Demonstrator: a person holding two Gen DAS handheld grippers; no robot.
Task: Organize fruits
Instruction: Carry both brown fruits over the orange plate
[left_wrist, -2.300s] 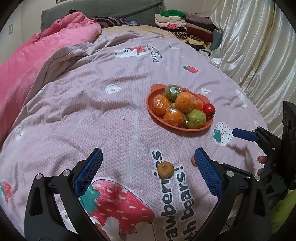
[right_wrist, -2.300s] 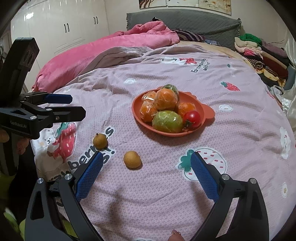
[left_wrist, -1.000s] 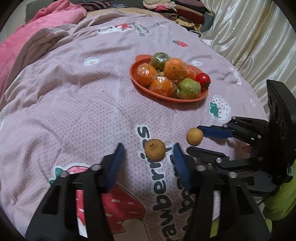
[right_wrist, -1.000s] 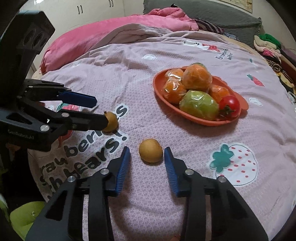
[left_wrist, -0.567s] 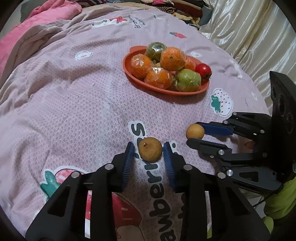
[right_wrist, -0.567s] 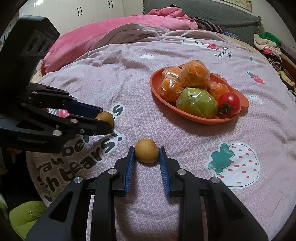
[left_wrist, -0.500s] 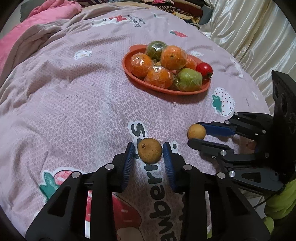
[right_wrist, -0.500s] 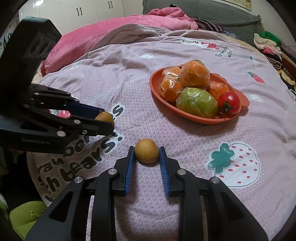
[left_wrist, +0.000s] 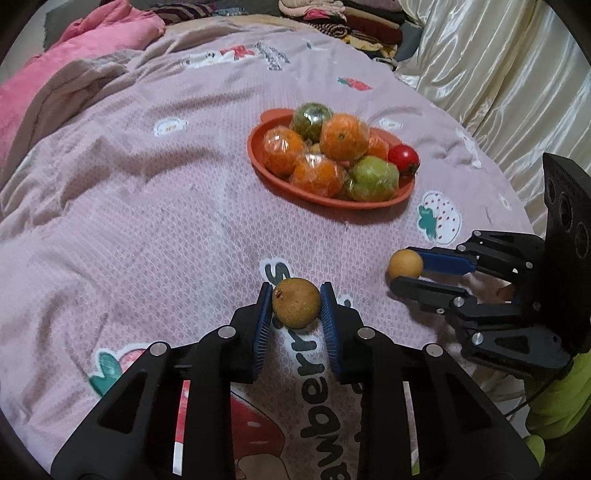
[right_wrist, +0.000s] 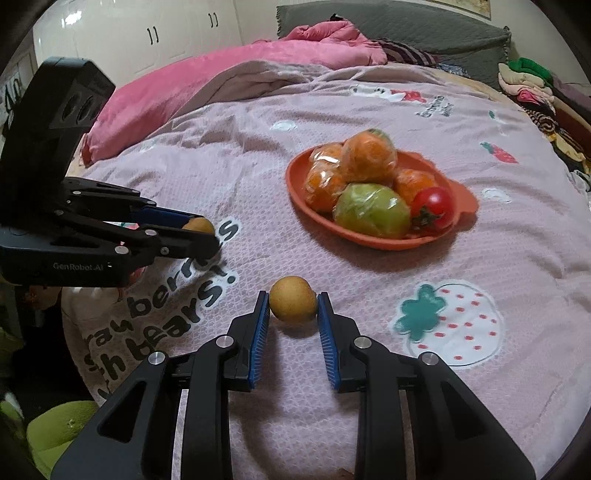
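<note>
My left gripper (left_wrist: 296, 304) is shut on a small brown round fruit (left_wrist: 296, 308) and holds it just above the bedspread. My right gripper (right_wrist: 292, 301) is shut on a small yellow round fruit (right_wrist: 293, 299), also slightly lifted. Each gripper shows in the other view: the right gripper (left_wrist: 408, 273) with the yellow fruit (left_wrist: 405, 263), the left gripper (right_wrist: 201, 236) with the brown fruit (right_wrist: 199, 224). An orange plate (left_wrist: 266, 162) farther ahead holds wrapped oranges, a green fruit (left_wrist: 373, 183) and a red tomato (left_wrist: 404, 160); the same plate (right_wrist: 461, 199) lies ahead in the right wrist view.
A pink bedspread (left_wrist: 147, 221) with strawberry prints covers the bed. A pink blanket (right_wrist: 221, 74) is bunched at the far side. Folded clothes (left_wrist: 332, 14) are stacked at the head. Cream curtains (left_wrist: 498, 74) hang to the right.
Both grippers have closed from wide open onto the two loose fruits, the left on the brown one, the right on the yellow one, and have lifted them slightly.
</note>
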